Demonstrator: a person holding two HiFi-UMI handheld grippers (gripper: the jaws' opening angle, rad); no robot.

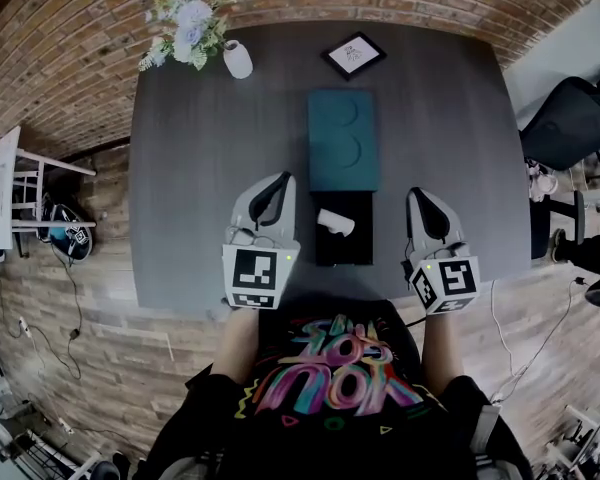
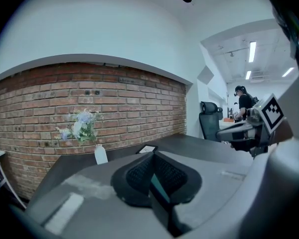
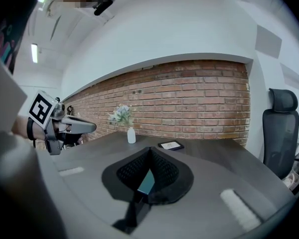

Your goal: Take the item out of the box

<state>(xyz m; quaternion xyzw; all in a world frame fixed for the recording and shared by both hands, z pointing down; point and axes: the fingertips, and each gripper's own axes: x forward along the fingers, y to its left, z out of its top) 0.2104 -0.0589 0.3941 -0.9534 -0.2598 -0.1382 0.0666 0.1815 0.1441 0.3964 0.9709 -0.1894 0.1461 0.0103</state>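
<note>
ok so the hard-to-see stuff first: in both gripper views my own jaws block the box. All I get is a thin teal sliver [image 3: 145, 182] in the gap below the tips, and I can't say what that is. Only the head view shows the black box [image 1: 355, 253], open near the front edge of the table [image 1: 190, 168]. The white item [image 1: 335, 222] is lying inside it toward the left, shape too small to make out. The teal lid [image 1: 342, 140] lies flat right behind the box, looks like it's touching. My forearms are partly cut off by my shirt. Pose: left gripper [image 1: 282, 180] is just left of the box and right gripper [image 1: 417, 194] just right of it. Both point away from me, tipped slightly down, neither touching the box. Both sets of jaws are closed with nothing pinched
</note>
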